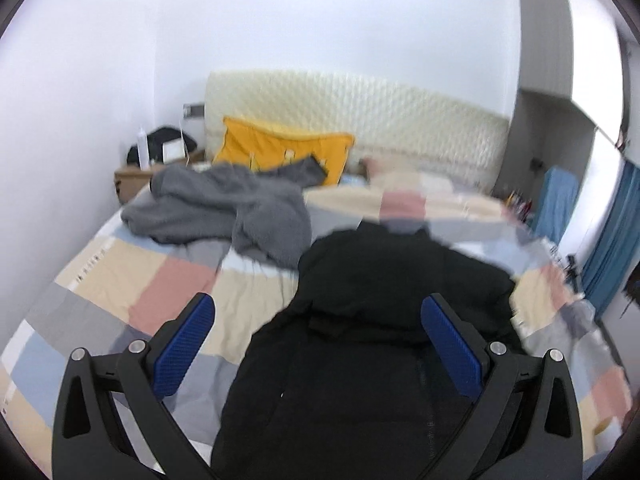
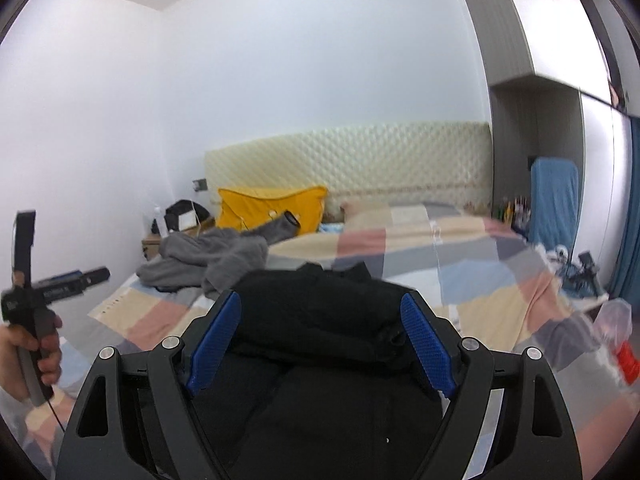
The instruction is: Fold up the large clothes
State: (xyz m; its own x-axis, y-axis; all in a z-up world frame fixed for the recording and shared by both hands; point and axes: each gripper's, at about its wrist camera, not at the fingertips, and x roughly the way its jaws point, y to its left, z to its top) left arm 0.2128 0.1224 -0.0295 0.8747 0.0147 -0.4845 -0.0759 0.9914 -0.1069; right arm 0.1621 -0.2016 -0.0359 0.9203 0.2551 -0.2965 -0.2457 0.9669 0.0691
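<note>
A large black garment (image 1: 372,320) lies bunched on the bed with the checked quilt (image 1: 168,280); it also shows in the right wrist view (image 2: 320,312). A grey fleece garment (image 1: 224,208) lies crumpled further back near the pillow, seen too in the right wrist view (image 2: 208,256). My left gripper (image 1: 318,336) is open and empty, held above the near part of the black garment. My right gripper (image 2: 320,336) is open and empty, also above the black garment. The left gripper's body and the hand holding it show at the left of the right wrist view (image 2: 36,300).
A yellow pillow (image 1: 280,152) leans on the cream padded headboard (image 1: 360,116). A bedside table (image 1: 136,180) with dark items stands at the back left by the wall. A grey wardrobe (image 2: 532,120), a blue-covered chair (image 2: 554,200) and clutter stand on the right.
</note>
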